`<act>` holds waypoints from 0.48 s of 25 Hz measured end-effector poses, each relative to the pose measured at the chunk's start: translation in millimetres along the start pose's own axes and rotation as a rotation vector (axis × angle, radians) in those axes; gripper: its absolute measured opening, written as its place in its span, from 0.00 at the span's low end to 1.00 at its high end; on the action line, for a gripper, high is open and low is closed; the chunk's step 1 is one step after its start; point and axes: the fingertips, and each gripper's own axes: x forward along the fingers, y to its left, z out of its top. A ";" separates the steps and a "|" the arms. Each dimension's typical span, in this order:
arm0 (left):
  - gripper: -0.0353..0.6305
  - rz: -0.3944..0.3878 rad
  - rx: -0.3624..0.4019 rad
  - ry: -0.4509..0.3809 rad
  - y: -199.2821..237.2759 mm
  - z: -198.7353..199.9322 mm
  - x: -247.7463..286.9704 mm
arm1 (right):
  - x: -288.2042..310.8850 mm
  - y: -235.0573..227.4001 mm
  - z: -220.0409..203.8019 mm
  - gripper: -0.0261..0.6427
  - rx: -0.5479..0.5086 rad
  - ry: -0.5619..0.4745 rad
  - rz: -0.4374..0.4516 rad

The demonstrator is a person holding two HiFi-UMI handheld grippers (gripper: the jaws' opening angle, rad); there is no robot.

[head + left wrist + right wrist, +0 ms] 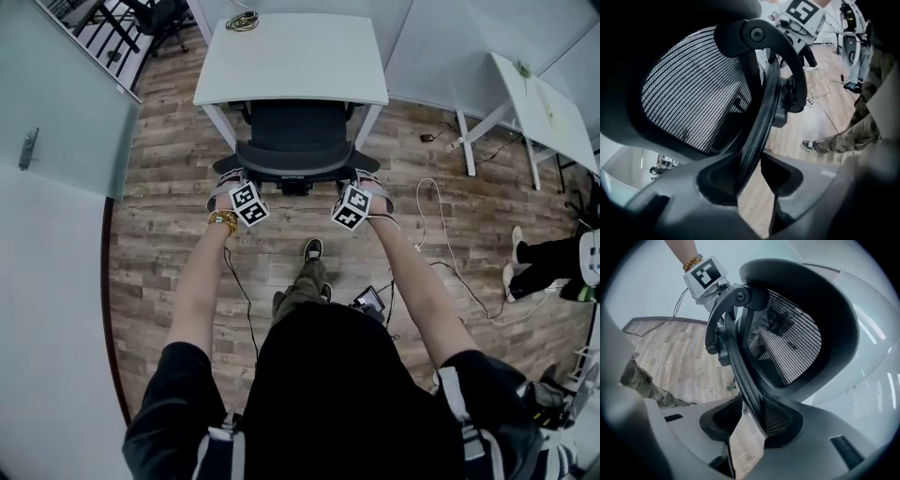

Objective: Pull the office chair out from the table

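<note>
The black mesh office chair (pixel 295 131) stands tucked under the white table (pixel 291 56), its backrest toward me. My left gripper (pixel 230 183) is at the backrest's left top edge and my right gripper (pixel 367 185) at its right top edge. In the left gripper view the chair's frame rim (pixel 759 117) runs between the jaws of the left gripper (pixel 752 180); it lies against the left pad, with floor showing on the other side. In the right gripper view the rim (pixel 740 366) passes through the right gripper (pixel 747 420) against the right pad, a gap beside it. Both stand open.
A yellow cable coil (pixel 243 21) lies on the table's far edge. A second white table (pixel 539 103) stands at the right, with white cables (pixel 441 234) on the wood floor and another person's shoes (pixel 520 262) nearby. A glass partition (pixel 56 103) runs along the left. My shoe (pixel 312 250) is behind the chair.
</note>
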 end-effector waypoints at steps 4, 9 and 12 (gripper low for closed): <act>0.28 -0.008 0.019 0.031 -2.1 -1.2 -0.7 | -1.9 0.8 -0.7 0.20 0.005 0.005 0.016; 0.28 -0.014 0.049 0.045 -5.1 -12.6 -6.7 | -7.8 14.8 6.8 0.21 -0.016 -0.013 0.006; 0.28 -0.014 0.051 0.048 -12.1 -15.7 -10.3 | -12.2 22.5 6.4 0.21 -0.029 -0.019 -0.020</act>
